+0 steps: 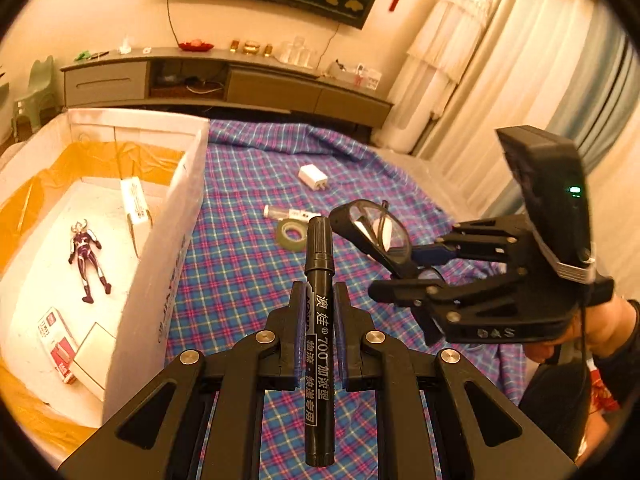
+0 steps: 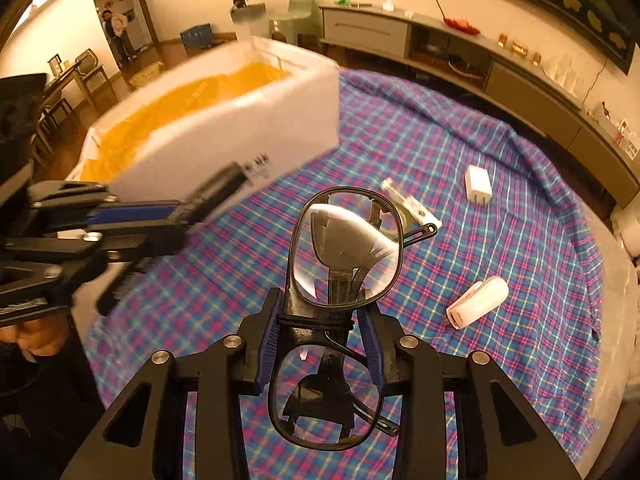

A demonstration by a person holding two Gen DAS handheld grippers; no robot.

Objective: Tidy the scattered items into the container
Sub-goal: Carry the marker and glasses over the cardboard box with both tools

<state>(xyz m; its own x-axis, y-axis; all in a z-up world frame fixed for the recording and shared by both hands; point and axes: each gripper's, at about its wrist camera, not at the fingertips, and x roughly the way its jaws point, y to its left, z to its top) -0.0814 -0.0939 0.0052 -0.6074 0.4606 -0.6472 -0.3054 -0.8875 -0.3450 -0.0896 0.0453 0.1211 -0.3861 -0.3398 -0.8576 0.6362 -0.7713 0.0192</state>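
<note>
The black marker [image 1: 319,320] looks like glossy plastic with white printed lettering, and the glasses [image 2: 340,252] have a shiny black plastic frame with clear, reflective lenses. The grippers' fingers [image 2: 269,340] are matt black plastic with ribbed blue pads and bright metal pins. The container [image 1: 160,272] has matt white, slightly rough walls and a crinkled orange film lining; a woven plaid cloth [image 1: 248,264] lies under everything.

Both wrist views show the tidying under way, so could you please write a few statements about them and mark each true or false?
1. The left gripper is shut on a black marker. True.
2. The right gripper is empty. False: it is shut on black-framed glasses.
3. A toy figure lies inside the white box. True.
4. The white charger is in the box. False: it lies on the plaid cloth.
5. The tape roll lies on the cloth. True.
</note>
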